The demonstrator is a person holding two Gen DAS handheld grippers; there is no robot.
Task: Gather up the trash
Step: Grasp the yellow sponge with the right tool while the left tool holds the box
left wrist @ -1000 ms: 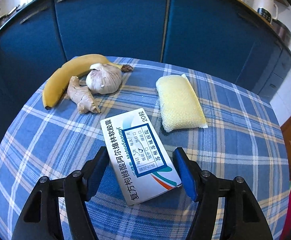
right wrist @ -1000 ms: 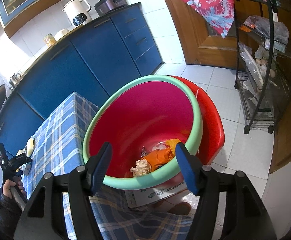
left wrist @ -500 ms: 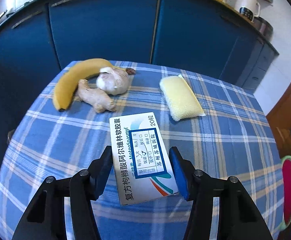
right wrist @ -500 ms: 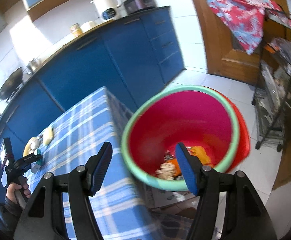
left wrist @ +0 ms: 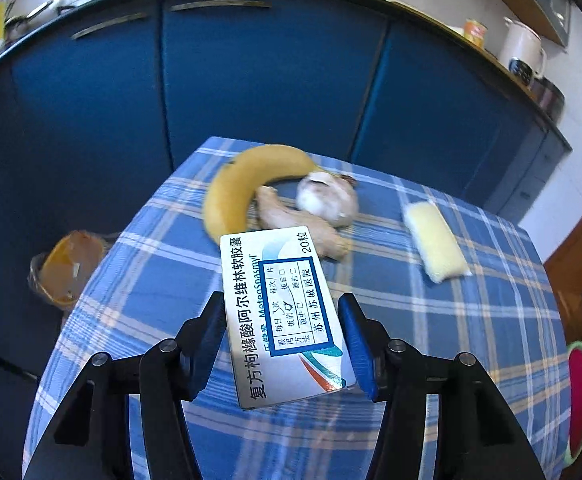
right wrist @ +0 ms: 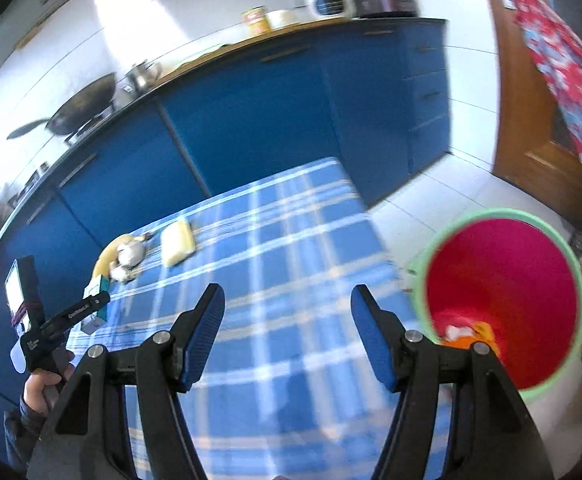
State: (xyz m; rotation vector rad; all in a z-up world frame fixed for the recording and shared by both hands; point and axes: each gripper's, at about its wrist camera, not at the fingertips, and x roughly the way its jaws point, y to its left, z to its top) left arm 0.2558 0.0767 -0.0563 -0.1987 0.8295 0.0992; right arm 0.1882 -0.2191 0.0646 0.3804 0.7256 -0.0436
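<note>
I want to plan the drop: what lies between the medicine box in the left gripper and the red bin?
In the right wrist view, only bare checkered tablecloth lies between the medicine box, held by the left gripper, and the red bin.

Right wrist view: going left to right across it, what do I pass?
left gripper holding the medicine box → banana → sponge → right gripper → red bin

A table under a blue-and-white plaid cloth (left wrist: 139, 288) carries a curved yellow banana (left wrist: 235, 188) at its far end. Against the banana lie a knobbly beige ginger root (left wrist: 291, 220) and a white garlic bulb (left wrist: 325, 200); a pale yellow rectangular sponge (left wrist: 435, 246) rests right of the banana, apart.
</note>
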